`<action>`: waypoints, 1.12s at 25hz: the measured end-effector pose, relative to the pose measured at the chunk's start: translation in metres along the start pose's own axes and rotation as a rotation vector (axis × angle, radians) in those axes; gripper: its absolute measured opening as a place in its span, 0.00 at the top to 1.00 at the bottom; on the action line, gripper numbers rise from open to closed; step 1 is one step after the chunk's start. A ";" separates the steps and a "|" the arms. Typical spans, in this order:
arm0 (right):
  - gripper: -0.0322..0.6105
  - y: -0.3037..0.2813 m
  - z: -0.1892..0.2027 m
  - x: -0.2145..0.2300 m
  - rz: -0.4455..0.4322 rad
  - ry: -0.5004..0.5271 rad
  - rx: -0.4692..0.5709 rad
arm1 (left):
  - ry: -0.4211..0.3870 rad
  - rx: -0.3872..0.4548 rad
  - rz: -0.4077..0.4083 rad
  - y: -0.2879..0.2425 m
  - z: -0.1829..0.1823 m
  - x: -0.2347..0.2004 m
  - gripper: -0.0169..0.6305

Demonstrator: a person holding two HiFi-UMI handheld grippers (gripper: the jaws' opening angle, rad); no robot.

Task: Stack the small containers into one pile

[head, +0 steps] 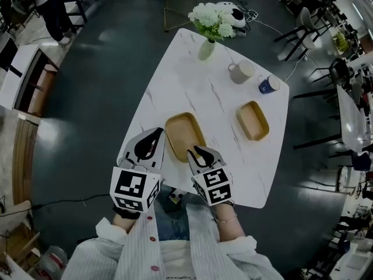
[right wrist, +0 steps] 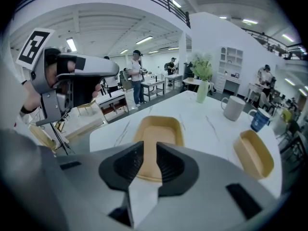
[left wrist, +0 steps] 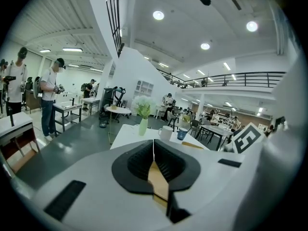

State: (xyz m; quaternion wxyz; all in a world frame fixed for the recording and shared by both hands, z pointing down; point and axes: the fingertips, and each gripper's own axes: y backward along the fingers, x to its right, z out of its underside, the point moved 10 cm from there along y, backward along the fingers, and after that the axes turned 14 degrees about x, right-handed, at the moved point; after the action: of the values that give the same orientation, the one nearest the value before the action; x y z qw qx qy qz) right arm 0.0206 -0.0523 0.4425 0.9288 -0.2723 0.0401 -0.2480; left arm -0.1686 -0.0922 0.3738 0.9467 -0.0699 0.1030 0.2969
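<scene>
— Has any stacking been done?
— None. The nearer container (head: pixel 253 120) is set on the desk (head: pixel 192 74) close to the white mug (head: pixel 240 72), and the farther container (head: pixel 183 134) lies apart.
— And the jaws?
— The left gripper (head: pixel 150 140) is clenched on nothing. The right gripper (head: pixel 201 154) is held parted and empty at the farther container's rim.

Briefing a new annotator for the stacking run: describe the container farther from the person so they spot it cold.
On the white marble table, go to the right-hand side, just nearer the person than the white mug and the blue mug. The shallow tan oblong container there lies by itself close to the table's right edge; its twin sits at the near edge.
</scene>
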 end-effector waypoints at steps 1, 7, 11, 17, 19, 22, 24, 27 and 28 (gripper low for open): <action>0.83 0.004 0.000 0.008 0.021 -0.005 0.005 | -0.002 -0.001 0.009 -0.004 -0.001 0.003 0.94; 0.83 0.040 0.005 0.070 0.141 -0.009 0.012 | -0.010 -0.002 0.035 -0.026 -0.003 0.032 0.94; 0.83 0.064 0.013 0.109 0.178 -0.001 -0.005 | -0.004 -0.011 0.033 -0.039 0.003 0.058 0.94; 0.82 0.090 0.029 0.157 0.180 0.015 -0.046 | 0.002 -0.018 0.028 -0.061 0.009 0.104 0.94; 0.82 0.095 0.034 0.171 0.172 0.021 -0.057 | 0.000 -0.021 0.026 -0.068 0.012 0.118 0.94; 0.81 0.095 0.041 0.190 0.154 0.036 -0.072 | -0.006 -0.022 0.016 -0.080 0.014 0.134 0.94; 0.81 0.094 0.045 0.200 0.142 0.036 -0.079 | -0.011 -0.023 0.006 -0.085 0.016 0.141 0.94; 0.81 0.094 0.051 0.212 0.126 0.047 -0.088 | -0.014 -0.025 -0.012 -0.091 0.018 0.152 0.94; 0.81 0.093 0.053 0.216 0.119 0.054 -0.094 | -0.014 -0.025 -0.019 -0.092 0.019 0.155 0.94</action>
State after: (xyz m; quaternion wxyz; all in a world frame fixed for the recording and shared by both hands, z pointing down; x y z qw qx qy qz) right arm 0.2609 -0.0629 0.4514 0.9268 -0.3057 0.0930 -0.1975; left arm 0.0117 -0.0782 0.3616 0.9493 -0.0808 0.0919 0.2896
